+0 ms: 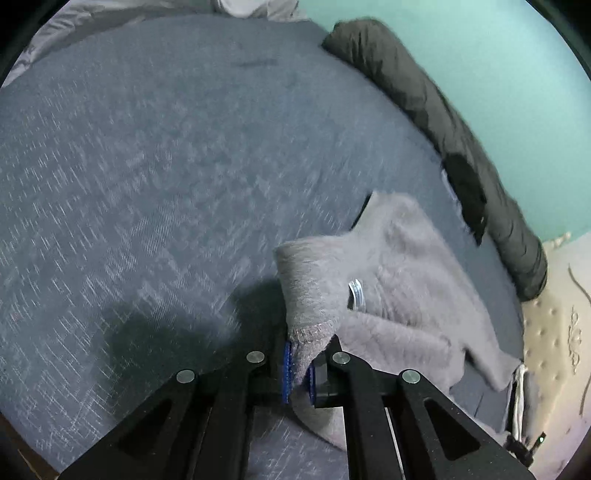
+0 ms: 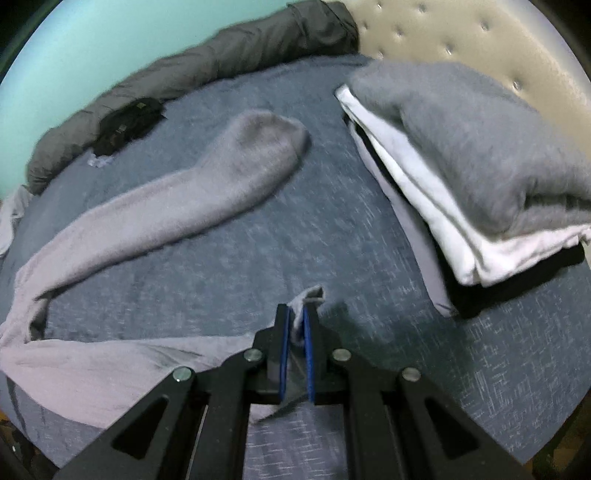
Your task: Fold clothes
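— What's the left gripper got, from its own camera?

— The hemmed edge of a light grey garment. The blue pads are nearly together, clamped on that edge. The rest of the cloth lies rumpled on the blue-grey bed cover, just to the right of the jaws, with a small white label showing on it.

— And behind it?

— A dark rolled blanket along the far edge of the bed, against a green wall.

— Now the right camera?

— The right gripper pinches a small corner of the same garment, jaws almost shut on the cloth. One long sleeve stretches away up the bed, flat on the cover.

— Anything beside it?

— A pile of folded clothes on the right, grey on top, white under it, near a padded headboard.
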